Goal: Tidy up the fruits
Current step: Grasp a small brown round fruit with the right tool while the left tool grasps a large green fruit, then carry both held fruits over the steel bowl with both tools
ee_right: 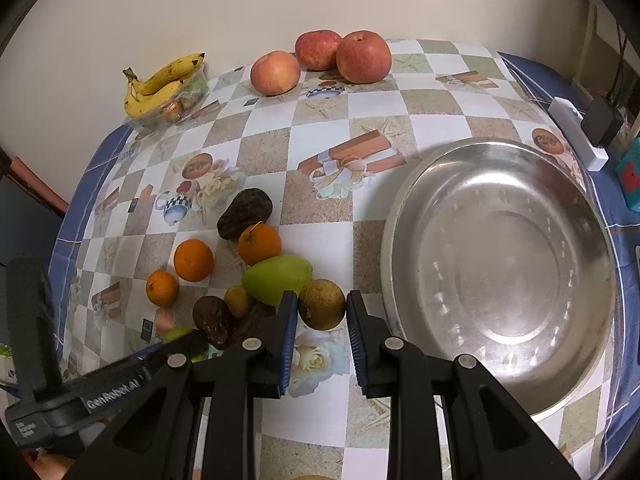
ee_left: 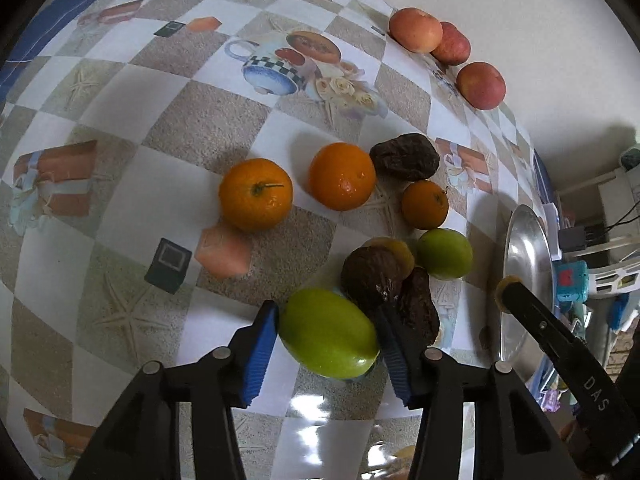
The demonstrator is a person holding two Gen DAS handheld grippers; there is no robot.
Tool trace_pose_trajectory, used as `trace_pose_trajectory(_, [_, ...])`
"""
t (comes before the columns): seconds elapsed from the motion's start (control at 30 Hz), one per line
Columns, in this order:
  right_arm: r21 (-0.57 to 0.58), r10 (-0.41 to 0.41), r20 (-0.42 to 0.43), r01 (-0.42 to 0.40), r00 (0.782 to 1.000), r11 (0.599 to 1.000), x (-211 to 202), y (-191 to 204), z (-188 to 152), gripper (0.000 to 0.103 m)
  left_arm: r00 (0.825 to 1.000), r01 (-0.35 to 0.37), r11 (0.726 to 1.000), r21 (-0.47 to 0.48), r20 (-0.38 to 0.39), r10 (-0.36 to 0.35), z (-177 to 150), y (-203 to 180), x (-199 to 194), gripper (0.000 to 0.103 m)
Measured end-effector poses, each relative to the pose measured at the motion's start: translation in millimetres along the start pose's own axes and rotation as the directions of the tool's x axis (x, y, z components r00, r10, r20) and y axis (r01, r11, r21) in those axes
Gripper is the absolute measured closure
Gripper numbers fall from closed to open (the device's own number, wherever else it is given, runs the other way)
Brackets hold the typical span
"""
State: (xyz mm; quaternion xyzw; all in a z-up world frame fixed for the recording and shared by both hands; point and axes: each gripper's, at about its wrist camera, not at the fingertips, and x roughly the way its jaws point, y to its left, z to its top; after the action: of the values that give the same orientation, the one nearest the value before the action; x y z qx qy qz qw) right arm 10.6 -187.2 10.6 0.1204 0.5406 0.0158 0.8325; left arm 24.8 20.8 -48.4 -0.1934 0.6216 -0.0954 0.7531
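Glossy oval green fruit [ee_left: 329, 333] — wrinkled dark fruit [ee_left: 372, 276], steel bowl [ee_right: 500, 268]

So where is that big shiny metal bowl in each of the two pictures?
Left wrist view: the metal bowl shows only as a thin edge-on sliver at the far right, behind the other claw's tip.
Right wrist view: the bowl fills the right half, empty.
Shared landmark: the three red apples by the wall.

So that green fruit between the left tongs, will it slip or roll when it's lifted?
The green fruit looks smooth and glossy, so it may slip against the ribbed blue pads. Its oval shape suggests it could wobble or roll sideways if nudged. It appears firm, so it probably won't squash.
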Motion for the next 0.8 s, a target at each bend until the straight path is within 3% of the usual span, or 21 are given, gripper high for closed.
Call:
trace_pose_trajectory(0.17, [0.002, 0.003, 0.004, -0.003, 1.000, 1.000, -0.9, 0.0, -0.4, 0.077, 1.000, -0.001, 1.000, -0.007, 0.014, 0.001, -1.8, 2.9, -6.2, 0.051])
trace_pose_trajectory(0.33, [0.027, -0.005, 0.013, 0.004, 1.000, 1.000, -2.6, -9.5, 3.2, 0.077, 0.994, 0.000, 1.000, 0.010, 0.105, -0.002, 1.1, -4.5, -31.3, 0.051])
trace_pose_trajectory(0.4, [0.044, -0.044, 0.021, 0.043, 0.999, 0.998, -3.4, -17.1, 4.2, 0.077, 0.991, -0.006, 0.999, 0.047, 0.134, 0.000, 4.5, -20.3, -37.3, 0.051])
trace_pose_trajectory(0.53, [0.112, -0.112, 0.034, 0.107, 0.993, 0.988, -3.7, -44.5, 7.4, 0.077, 0.992, 0.025, 0.985, 0.170, 0.119, -0.046, 12.2, -69.4, -30.3, 0.051])
trace_pose_trajectory(0.8, [0.284, -0.178, 0.064, 0.153, 0.982, 0.947, -15.3, -118.0, 21.4, 0.077, 0.995, 0.036, 0.912, 0.408, 0.071, -0.071, 7.5, -177.2, 12.3, 0.051])
